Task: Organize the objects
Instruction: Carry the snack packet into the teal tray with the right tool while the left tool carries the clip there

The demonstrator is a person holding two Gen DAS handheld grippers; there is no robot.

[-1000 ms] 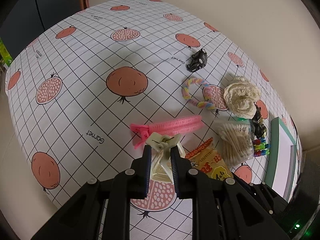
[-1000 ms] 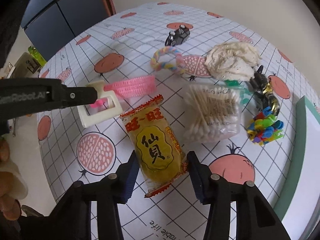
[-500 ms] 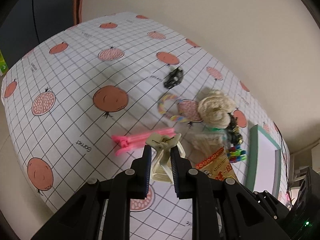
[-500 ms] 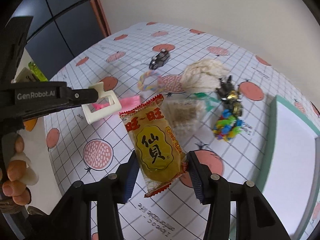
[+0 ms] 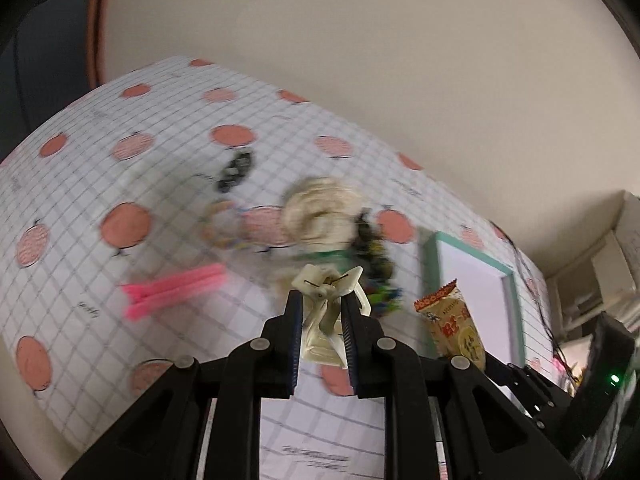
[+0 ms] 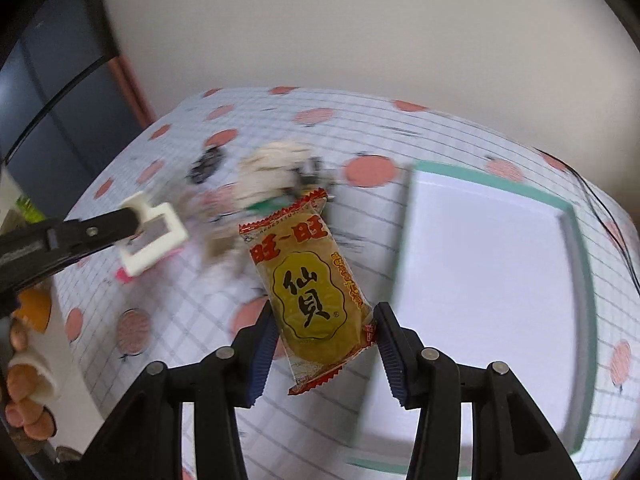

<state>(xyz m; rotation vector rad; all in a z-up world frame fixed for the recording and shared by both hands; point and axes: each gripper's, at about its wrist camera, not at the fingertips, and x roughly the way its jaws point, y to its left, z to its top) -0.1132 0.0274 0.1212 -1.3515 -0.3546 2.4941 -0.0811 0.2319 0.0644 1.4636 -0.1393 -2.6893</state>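
Between the right gripper's (image 6: 326, 344) blue pads sits the yellow snack packet (image 6: 310, 284), gripped and airborne, with the tray (image 6: 580, 240) just right; carry it level over the rim before letting go. The left gripper (image 5: 320, 332) clamps the cream hair claw (image 5: 326, 312) and should follow.

Your left gripper (image 5: 320, 312) and right gripper (image 6: 325, 322) are matte black frames with silver screw heads and blue ribbed pads lining the fingers (image 6: 262, 344).

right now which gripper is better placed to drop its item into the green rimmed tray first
Right, probably. The right gripper holds the snack packet beside the tray rim, nearly over it. The left gripper, holding the cream hair clip, hangs above the clutter, farther from the tray.
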